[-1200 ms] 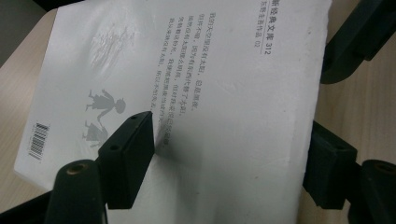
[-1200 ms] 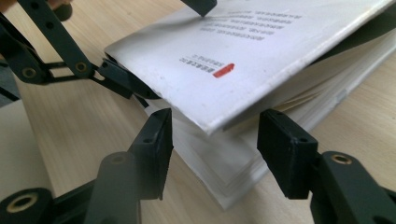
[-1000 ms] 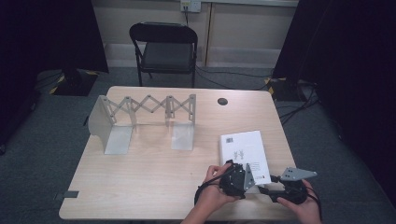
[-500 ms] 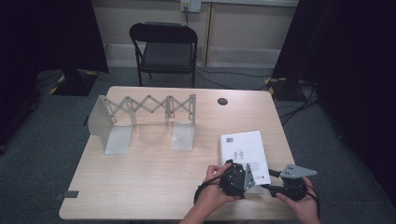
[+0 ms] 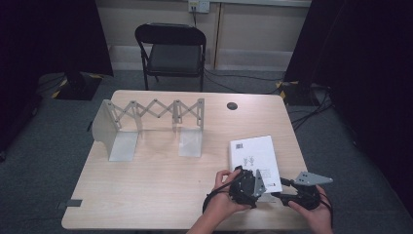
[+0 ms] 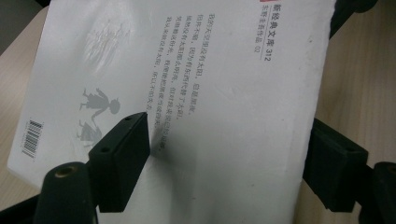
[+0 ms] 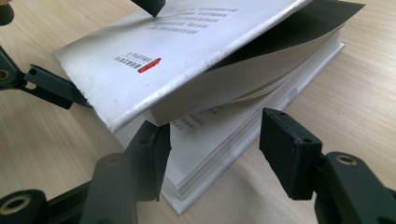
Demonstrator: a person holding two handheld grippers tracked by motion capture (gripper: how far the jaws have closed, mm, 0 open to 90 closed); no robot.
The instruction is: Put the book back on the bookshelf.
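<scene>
A white paperback book (image 5: pixel 253 151) lies on the right side of the wooden table (image 5: pixel 146 195). My left gripper (image 5: pixel 257 187) sits over the book's near end. In the left gripper view the left gripper (image 6: pixel 226 154) is open, with one pad (image 6: pixel 121 158) resting on the cover (image 6: pixel 210 70) and the other just past the book's edge. My right gripper (image 5: pixel 282 194) is at the book's near right corner. In the right gripper view the cover (image 7: pixel 187 51) and a wad of pages are lifted. The right gripper (image 7: pixel 219 147) is open, one pad (image 7: pixel 154 149) tucked under the raised pages.
A grey metal extending book rack (image 5: pixel 151 122) stands at the table's back left. A small black round cap (image 5: pixel 232 106) lies near the far edge. A black folding chair (image 5: pixel 173 48) stands behind the table. Both hands hold the grippers close to the near edge.
</scene>
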